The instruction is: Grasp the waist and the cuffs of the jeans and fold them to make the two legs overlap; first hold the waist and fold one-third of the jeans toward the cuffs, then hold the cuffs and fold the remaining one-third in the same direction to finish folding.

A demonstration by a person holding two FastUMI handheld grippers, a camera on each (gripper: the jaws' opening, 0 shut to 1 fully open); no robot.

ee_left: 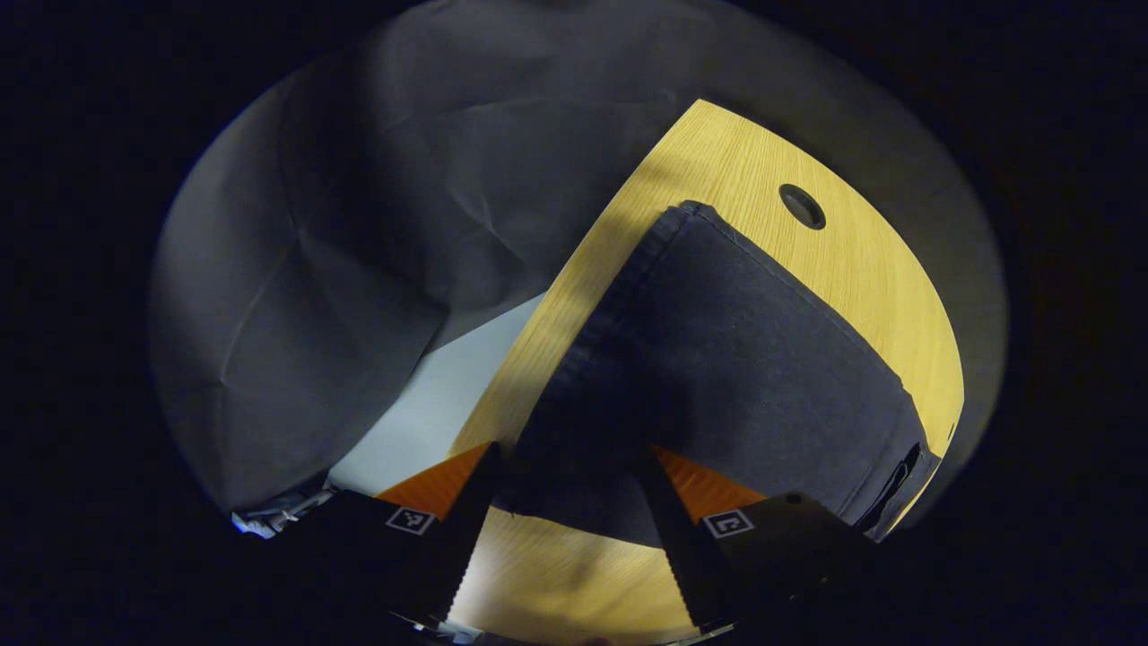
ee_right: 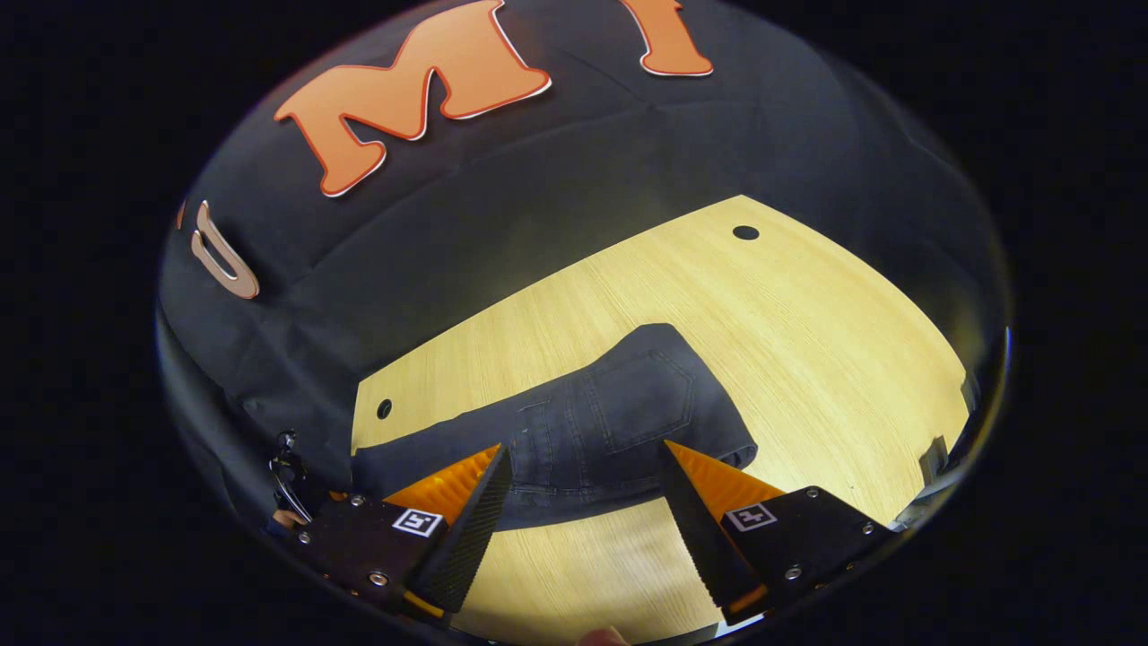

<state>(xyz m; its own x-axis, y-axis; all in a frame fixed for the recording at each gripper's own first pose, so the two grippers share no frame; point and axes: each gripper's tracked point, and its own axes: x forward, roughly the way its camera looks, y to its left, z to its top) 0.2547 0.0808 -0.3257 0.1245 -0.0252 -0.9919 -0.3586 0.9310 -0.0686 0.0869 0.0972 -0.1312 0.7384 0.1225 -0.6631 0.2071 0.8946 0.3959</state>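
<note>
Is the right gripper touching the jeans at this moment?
Apart. The right gripper view shows the right gripper open above the jeans, with bare table between its fingers and the waist edge.

A light wooden table (ee_right: 807, 341) with round holes (ee_right: 745, 232) near its corners is being seen carrying dark jeans (ee_right: 610, 422), which are being laid flat directly on the table.

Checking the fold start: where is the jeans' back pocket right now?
In the right gripper view, the back pocket faces up on the jeans on the wooden table, just beyond the open fingers.
</note>
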